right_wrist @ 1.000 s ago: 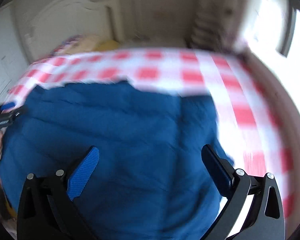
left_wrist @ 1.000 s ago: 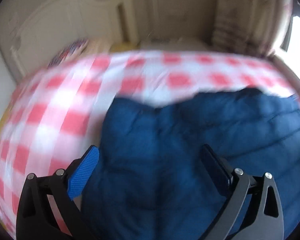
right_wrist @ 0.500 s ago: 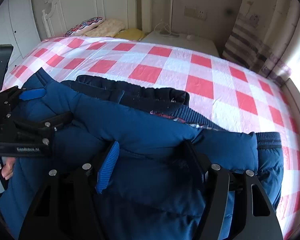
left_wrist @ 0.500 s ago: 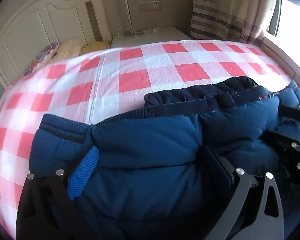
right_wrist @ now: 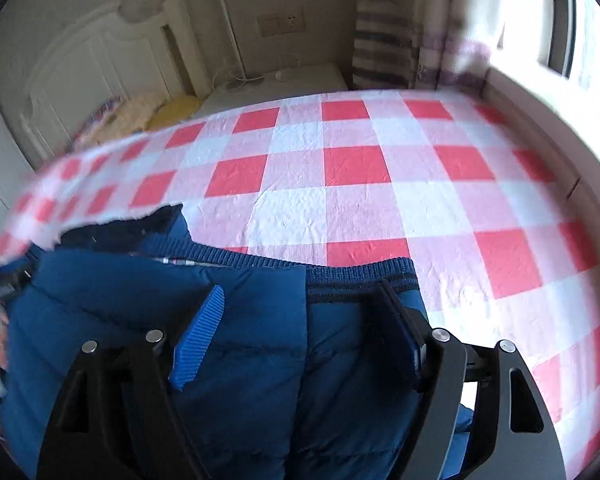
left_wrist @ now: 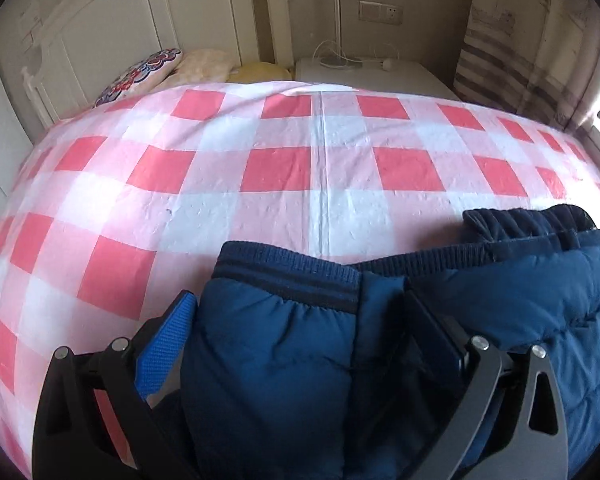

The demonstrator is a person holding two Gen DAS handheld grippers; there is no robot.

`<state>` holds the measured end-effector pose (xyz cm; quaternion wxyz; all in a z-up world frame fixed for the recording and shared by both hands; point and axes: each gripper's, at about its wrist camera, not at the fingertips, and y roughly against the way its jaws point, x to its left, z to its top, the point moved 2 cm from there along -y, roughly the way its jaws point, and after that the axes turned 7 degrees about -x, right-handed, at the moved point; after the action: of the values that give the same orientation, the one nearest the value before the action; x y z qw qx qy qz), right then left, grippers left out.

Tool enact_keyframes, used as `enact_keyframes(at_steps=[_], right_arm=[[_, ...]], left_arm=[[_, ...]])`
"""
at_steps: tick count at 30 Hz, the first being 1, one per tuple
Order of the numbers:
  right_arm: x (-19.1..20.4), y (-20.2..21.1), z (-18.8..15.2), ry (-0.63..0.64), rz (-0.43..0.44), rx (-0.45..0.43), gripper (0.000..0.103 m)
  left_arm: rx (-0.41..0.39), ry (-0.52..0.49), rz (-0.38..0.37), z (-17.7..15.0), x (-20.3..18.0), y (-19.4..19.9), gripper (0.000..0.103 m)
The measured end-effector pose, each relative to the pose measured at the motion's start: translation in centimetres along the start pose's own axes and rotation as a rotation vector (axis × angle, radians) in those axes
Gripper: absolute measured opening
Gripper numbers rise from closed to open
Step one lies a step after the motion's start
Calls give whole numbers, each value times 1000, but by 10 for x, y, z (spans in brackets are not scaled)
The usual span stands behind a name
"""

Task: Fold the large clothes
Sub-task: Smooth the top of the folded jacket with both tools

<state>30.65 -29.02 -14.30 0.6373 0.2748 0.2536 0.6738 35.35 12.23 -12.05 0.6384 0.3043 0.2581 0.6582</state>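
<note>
A dark blue puffer jacket (left_wrist: 284, 360) lies bunched on the red-and-white checked bedsheet (left_wrist: 276, 168). Its ribbed hem (left_wrist: 288, 272) lies just past my left gripper (left_wrist: 300, 304). The left jaws stand wide, with the padded cloth filling the gap and both pad faces still showing. In the right wrist view the same jacket (right_wrist: 260, 360) and its ribbed hem (right_wrist: 360, 272) lie between the fingers of my right gripper (right_wrist: 302, 290). The right jaws are opening and the blue pad (right_wrist: 200, 340) is bare. A darker lining fold (right_wrist: 120, 228) sticks out at the left.
A white headboard (left_wrist: 140, 20) with pillows (left_wrist: 140, 76) stands at the far end of the bed. Beside it is a white nightstand (left_wrist: 380, 76) with cables, then a striped curtain (left_wrist: 512, 48). A bright window (right_wrist: 580, 20) and a ledge run along the bed's right side.
Both views went from a blurred sweep over the jacket to steady. The jacket's hem now lies at both grippers' fingertips with more bare sheet beyond. The right jaws narrowed, then widened.
</note>
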Motion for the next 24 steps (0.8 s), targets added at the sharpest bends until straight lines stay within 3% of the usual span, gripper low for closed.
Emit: enact_keyframes(at_steps=[2,7,9,10,12,14,18,20,22,24], right_arm=[[8,-2,-2,47,-35,-7,76],[-3,1,-5,-10,17,-14,77],[0,6,0,-13,-32,3,77],[2,14,2,-24,-71,-6,77],[23,42,7,-27,-35,-84,77],[57,64,9,61,3,-140,82],[130,78,-4,288,87,-147,87],[155,67,-19,377,87,-115,88],[167,41,-41,439,66,-28,88],[166,32,-44,425,72,-12,89]], left_arm=[[-12,-19,19,-1,-4,1,101],[-19,-12,16,-3,-2,2,101],[-19,-16,19,-3,-2,1,101],[-18,-19,21,-2,-2,0,101],[-17,-20,22,-3,-2,0,101],[-16,-19,21,-3,-2,0,101],[-16,-16,17,-2,-2,0,101],[-15,-14,15,-2,-2,-1,101],[-14,-10,10,-2,-1,-1,101],[-14,-4,5,-3,-1,-2,101]])
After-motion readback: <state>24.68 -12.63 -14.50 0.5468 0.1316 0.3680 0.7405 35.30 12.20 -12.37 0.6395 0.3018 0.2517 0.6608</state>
